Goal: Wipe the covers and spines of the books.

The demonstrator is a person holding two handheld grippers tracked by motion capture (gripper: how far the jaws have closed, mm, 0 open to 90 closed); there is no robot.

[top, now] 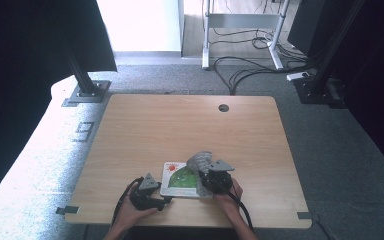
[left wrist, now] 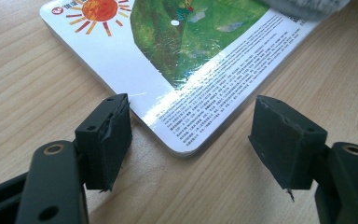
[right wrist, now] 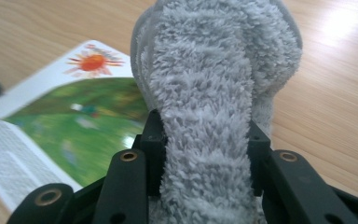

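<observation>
Left tool, near the counter's front edge: jaws apart, straddling the rounded near corner of the picture book without touching it. Right tool: jaws clamped on a folded grey fleecy cloth held over the book's right part. The book lies flat by the front edge.

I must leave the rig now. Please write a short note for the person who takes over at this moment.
Left gripper: open, jaws either side of the near corner of the picture book, not pressing it.
Right gripper: shut on the grey fluffy cloth, held above the book's right part.
The book lies flat on the table, near the front edge.
Done: cloth picked up.
Left, probably: wipe the cover while the left gripper steadies the book.
</observation>
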